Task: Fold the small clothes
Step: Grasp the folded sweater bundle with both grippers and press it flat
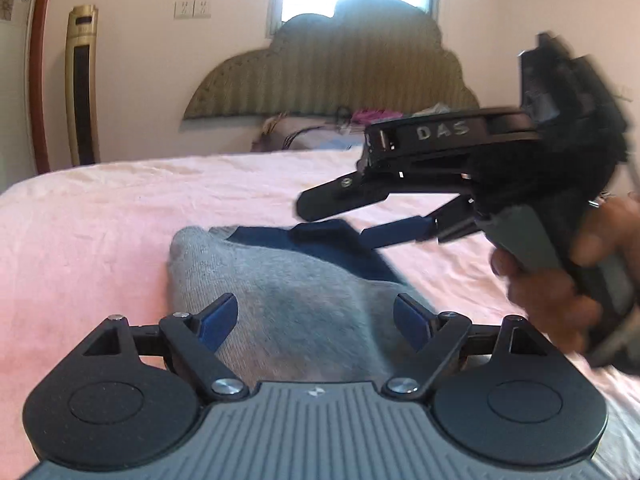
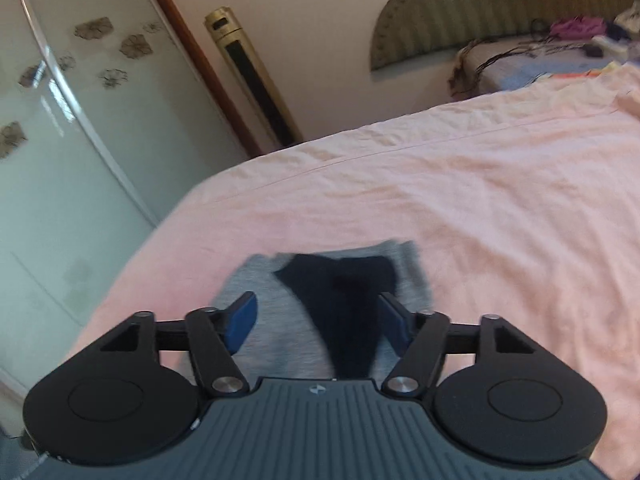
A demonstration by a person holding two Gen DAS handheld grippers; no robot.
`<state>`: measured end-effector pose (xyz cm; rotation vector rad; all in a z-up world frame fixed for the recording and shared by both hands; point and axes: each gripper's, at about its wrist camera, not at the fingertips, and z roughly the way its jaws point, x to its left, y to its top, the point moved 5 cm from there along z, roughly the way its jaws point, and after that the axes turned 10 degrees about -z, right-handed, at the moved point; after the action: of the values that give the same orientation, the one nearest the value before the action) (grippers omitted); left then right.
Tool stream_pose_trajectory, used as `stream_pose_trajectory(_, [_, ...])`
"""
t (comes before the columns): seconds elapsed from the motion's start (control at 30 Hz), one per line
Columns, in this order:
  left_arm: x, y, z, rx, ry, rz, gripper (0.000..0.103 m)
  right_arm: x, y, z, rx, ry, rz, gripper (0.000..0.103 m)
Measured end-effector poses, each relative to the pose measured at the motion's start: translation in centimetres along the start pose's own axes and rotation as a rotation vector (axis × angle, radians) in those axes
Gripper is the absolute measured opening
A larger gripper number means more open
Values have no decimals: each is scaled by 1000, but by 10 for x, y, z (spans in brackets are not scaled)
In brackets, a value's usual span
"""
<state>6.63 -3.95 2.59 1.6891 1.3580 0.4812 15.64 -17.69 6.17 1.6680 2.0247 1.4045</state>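
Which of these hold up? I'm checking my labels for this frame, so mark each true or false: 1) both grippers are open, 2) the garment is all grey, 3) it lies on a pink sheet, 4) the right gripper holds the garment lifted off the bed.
1) The left gripper and the right gripper are open: true.
2) The garment is all grey: false, it has a dark navy part.
3) It lies on a pink sheet: true.
4) The right gripper holds it lifted: false, it grips nothing; the garment lies on the bed.
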Motion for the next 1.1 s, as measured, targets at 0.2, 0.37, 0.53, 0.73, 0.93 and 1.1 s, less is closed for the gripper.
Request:
stream_pose_trajectory(0.2, [-1, -22, 26, 29, 68, 127, 85, -22, -33, 31, 44, 20, 33, 58])
stream_pose_trajectory(0.37, [-3, -18, -7, 5, 49, 82, 85, -13, -35, 4, 78, -45, 30, 51])
stream_pose_trajectory(0.53, [-8, -47, -8, 116, -28, 88, 85, 20, -52, -31, 45, 113, 43, 66])
stream_pose_trajectory(0.73, [8, -48, -59, 31, -81, -32, 85, -11, -81, -48, 96, 89, 162, 35])
stream_pose_trajectory(0.93, [81, -61, -52, 214, -183, -564, 76, -24, -104, -91, 137, 62, 165, 83])
stream_pose_trajectory(1.1, [76, -66, -25, 334, -248, -643, 15, -20, -122, -70, 210, 118, 209, 28])
